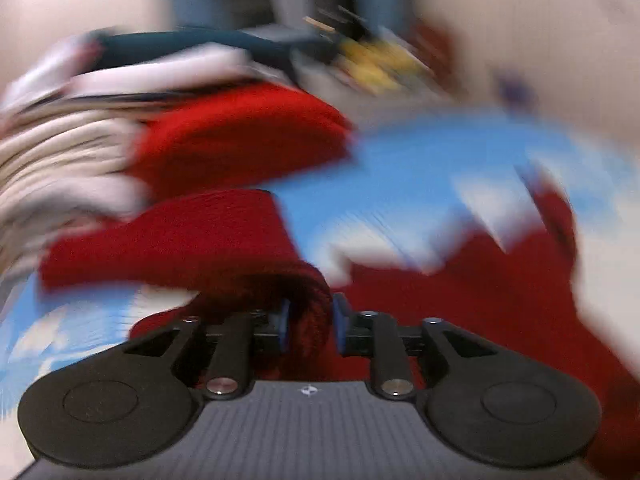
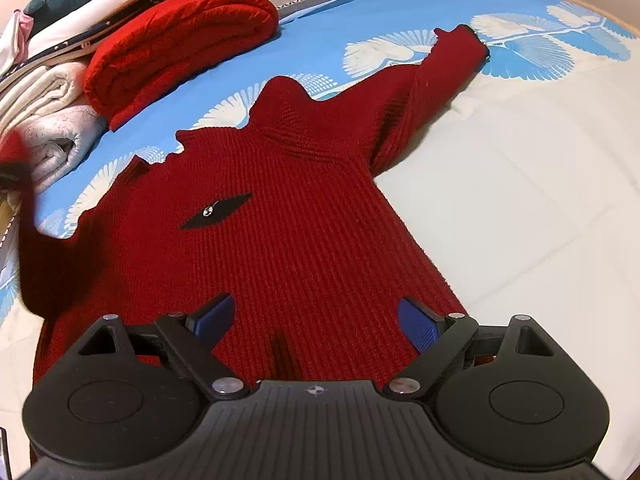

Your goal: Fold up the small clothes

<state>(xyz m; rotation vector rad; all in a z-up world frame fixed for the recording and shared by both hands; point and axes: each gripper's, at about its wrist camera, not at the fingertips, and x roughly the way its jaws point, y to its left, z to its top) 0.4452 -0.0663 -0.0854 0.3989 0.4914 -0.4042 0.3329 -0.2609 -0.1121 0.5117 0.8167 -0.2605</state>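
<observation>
A dark red knitted sweater (image 2: pixel 288 224) lies flat on the blue and white bedspread (image 2: pixel 400 12), neck away from me, its right sleeve (image 2: pixel 436 76) stretched out to the far right. My right gripper (image 2: pixel 316 324) is open and empty just above the sweater's hem. My left gripper (image 1: pixel 308 324) is shut on the sweater's left sleeve (image 1: pixel 180 240) and holds it lifted; this view is motion-blurred. In the right wrist view the lifted sleeve (image 2: pixel 52 256) rises at the left edge.
A folded bright red knit (image 2: pixel 180 40) lies at the far left beside a pile of folded white and cream clothes (image 2: pixel 52 128). It also shows in the left wrist view (image 1: pixel 240 140). The bedspread is white (image 2: pixel 520 200) to the right of the sweater.
</observation>
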